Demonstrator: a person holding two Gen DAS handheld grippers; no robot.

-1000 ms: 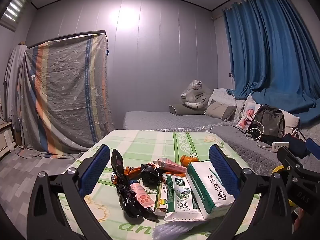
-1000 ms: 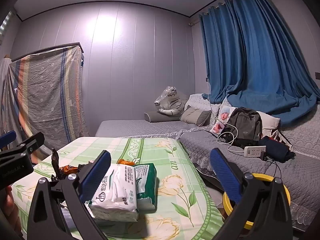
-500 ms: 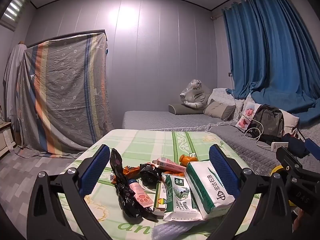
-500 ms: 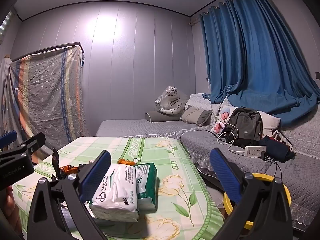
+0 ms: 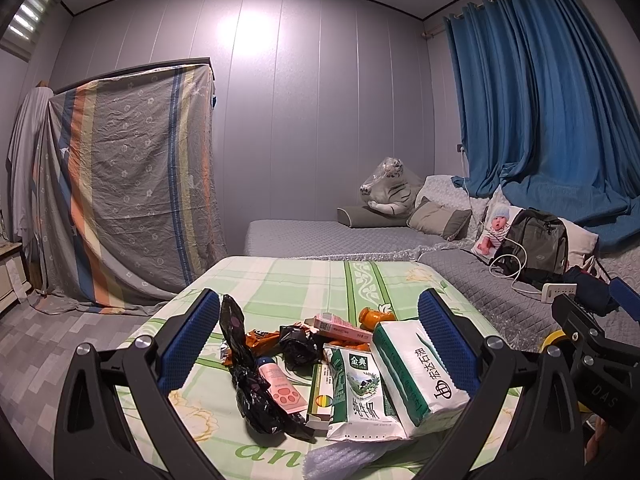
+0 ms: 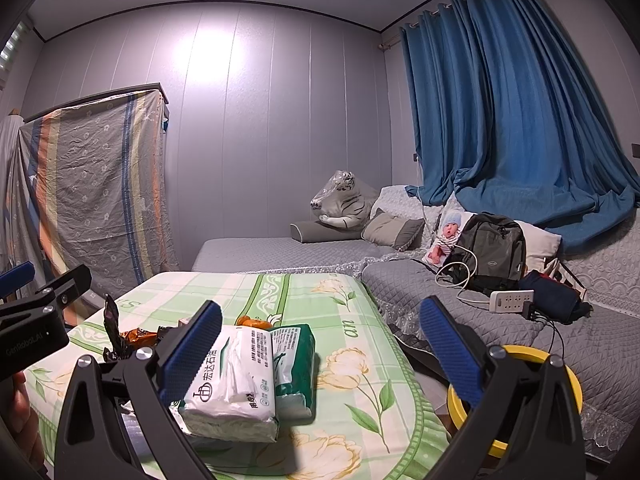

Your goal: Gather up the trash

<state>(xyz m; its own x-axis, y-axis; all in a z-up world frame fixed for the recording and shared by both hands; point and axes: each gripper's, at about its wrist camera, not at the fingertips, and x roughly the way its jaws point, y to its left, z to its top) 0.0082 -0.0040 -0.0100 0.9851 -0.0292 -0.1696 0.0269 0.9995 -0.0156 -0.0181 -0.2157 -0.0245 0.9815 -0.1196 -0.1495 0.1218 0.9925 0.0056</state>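
At the bottom of the left wrist view, your left claw (image 5: 320, 344) stood with its two blue pads wide apart and nothing between them, exactly as it had a second before. Almost nothing changed over that second: the heap of trash only crept a shade lower in the frame, which I read as a slight settling of your hand, not an approach.

Just beyond the pads, in the lower middle of that view, the crumpled black bag (image 5: 256, 384) lay on the tabletop (image 5: 280, 280), with the pink tube (image 5: 280, 388) against it, the green milk carton (image 5: 358, 392) to its right and the white tissue pack (image 5: 416, 368) leaning at the right edge of the heap.

In the right wrist view your right claw (image 6: 320, 354) was likewise spread and empty, the tissue pack (image 6: 232, 380) beside its left pad and not gripped. At the lower right of that frame the yellow bin rim (image 6: 560, 364) showed off the tabletop's edge, likely where the trash belongs.

So nothing was collected yet; I judge you were still poised before the first grasp.
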